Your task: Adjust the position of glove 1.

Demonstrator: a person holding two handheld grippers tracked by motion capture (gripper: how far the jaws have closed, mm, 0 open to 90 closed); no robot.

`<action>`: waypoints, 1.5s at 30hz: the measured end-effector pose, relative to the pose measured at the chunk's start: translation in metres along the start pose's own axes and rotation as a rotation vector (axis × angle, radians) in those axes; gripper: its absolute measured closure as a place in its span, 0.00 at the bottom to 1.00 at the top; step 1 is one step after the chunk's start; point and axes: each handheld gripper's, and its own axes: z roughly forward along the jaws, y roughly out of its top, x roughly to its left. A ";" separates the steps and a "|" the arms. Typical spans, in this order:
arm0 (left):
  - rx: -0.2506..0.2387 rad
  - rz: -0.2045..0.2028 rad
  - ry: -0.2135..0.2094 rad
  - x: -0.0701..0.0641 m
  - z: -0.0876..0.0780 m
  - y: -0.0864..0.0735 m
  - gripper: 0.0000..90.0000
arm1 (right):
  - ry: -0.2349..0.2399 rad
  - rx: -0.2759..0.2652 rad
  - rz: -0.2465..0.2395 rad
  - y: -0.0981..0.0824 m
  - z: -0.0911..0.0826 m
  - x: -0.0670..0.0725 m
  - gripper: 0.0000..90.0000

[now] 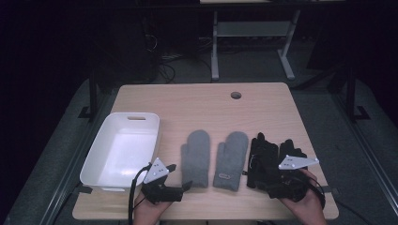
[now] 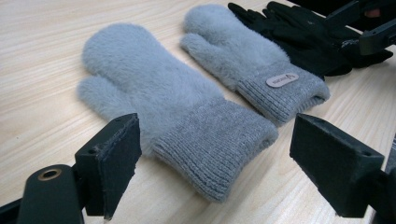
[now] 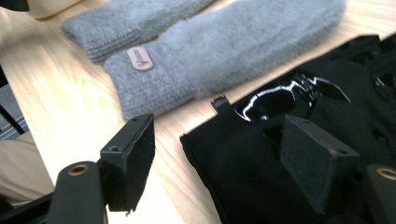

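Jaws spread, mitten cuff (image 2: 219, 144) between, unclamped

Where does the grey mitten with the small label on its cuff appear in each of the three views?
High view: labelled mitten at centre, right of the plain mitten.
Left gripper view: upper middle, beyond the plain mitten.
Right gripper view: upper centre.
Shared landmark: the label.
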 end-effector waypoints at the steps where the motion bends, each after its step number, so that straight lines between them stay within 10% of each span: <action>1: -0.003 0.004 0.001 0.001 0.000 0.000 0.18 | 0.000 0.003 -0.008 0.002 0.000 0.001 0.29; 27: -0.010 0.003 -0.003 -0.001 -0.002 0.001 0.18 | 0.040 0.230 -0.218 0.088 0.043 0.007 0.31; 45: -0.010 -0.006 -0.018 0.000 -0.001 0.001 0.18 | 0.060 0.345 -0.262 0.116 0.090 -0.006 0.34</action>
